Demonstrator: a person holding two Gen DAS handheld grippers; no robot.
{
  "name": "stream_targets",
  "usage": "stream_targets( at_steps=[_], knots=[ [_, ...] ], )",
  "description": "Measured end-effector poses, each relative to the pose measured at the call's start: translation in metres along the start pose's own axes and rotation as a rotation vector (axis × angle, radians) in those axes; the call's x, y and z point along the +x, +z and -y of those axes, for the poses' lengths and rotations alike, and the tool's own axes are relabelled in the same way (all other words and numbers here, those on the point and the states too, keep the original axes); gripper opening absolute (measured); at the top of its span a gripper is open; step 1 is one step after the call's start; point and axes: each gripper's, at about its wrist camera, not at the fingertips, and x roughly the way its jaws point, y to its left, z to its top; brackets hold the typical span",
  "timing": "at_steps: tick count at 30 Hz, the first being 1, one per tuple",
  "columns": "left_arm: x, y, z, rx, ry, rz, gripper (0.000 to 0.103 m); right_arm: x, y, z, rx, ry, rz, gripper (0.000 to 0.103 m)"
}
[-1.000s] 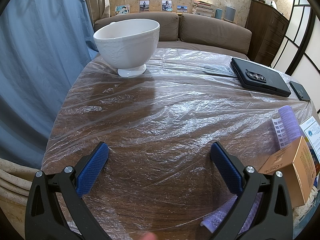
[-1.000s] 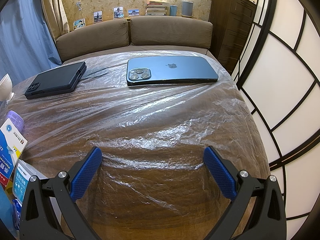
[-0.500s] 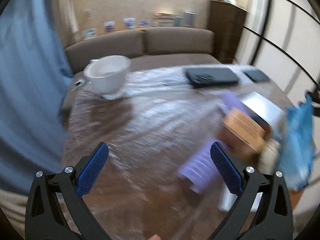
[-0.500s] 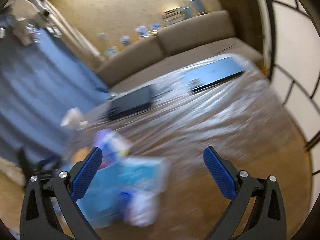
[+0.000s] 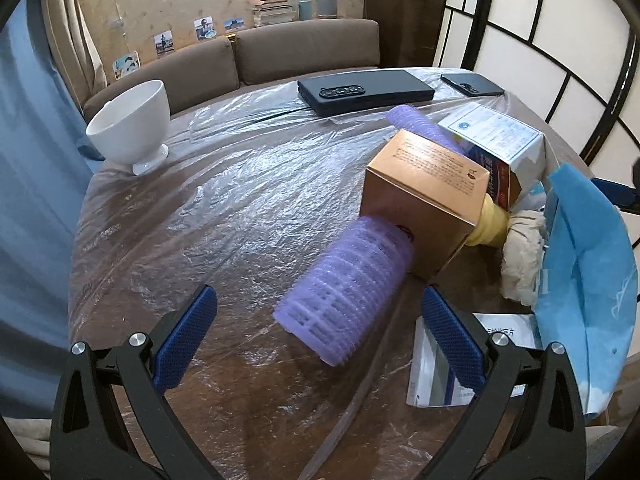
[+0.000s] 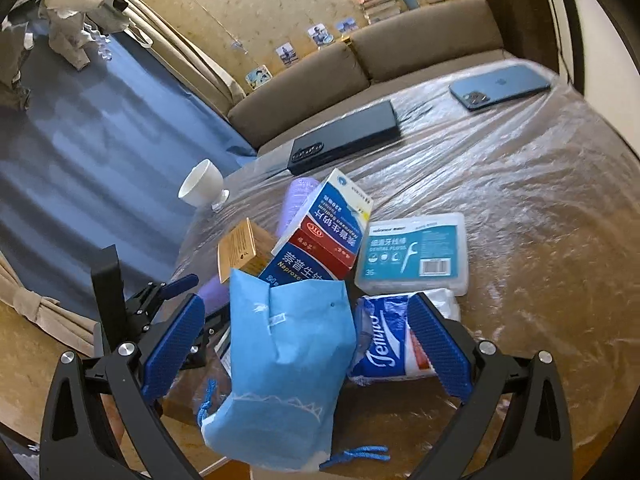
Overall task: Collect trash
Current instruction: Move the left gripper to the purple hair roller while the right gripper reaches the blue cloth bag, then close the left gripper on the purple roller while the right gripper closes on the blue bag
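Both jaws wide: left hand-held gripper [image 5: 318,334] frames a purple hair roller [image 5: 348,290]; right hand-held gripper [image 6: 306,340] straddles a blue bag [image 6: 280,364] on the counter [image 6: 520,200].

Swung toward the trash pile within the last second: left gripper [image 5: 318,322] formerly faced bare plastic sheet with the white bowl [image 5: 130,120] straight ahead, now faces the pile, with the bowl off to the far left. Lavender hair roller [image 5: 348,288], formerly at the lower right edge of that view, now between the wide-apart jaws, just in front of the tan carton [image 5: 424,196].

Right gripper [image 6: 308,338] turned left from the blue phone [image 6: 500,86], now far off at upper right. Blue drawstring bag [image 6: 284,368] now between its wide-apart jaws, in front of the red-and-blue medicine box [image 6: 324,236]. Floss case [image 6: 412,254] and tissue pack [image 6: 384,344] newly in view beside that box.
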Motion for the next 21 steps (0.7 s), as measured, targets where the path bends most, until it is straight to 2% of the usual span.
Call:
stream_targets(
  at_steps=[6,10,15,18,21],
  knots=[
    [0.0,0.002,0.002,0.043,-0.015,0.006,0.102,-0.005,-0.021,-0.022,-0.067,0.005,-0.066,0.099],
    [0.007,0.009,0.004,0.074,-0.026,-0.008,0.102,0.015,-0.041,-0.026,-0.018,0.038,-0.138,0.099],
    [0.017,0.011,0.002,0.058,-0.052,-0.041,0.102,0.029,-0.049,-0.022,0.003,0.023,-0.131,0.099],
    [0.018,0.009,-0.002,0.028,-0.038,-0.039,0.101,0.035,-0.049,-0.017,0.03,0.029,-0.142,0.096],
    [0.017,0.007,-0.006,0.017,-0.054,-0.048,0.081,0.041,-0.052,-0.016,0.022,0.005,-0.165,0.079]
  ],
)
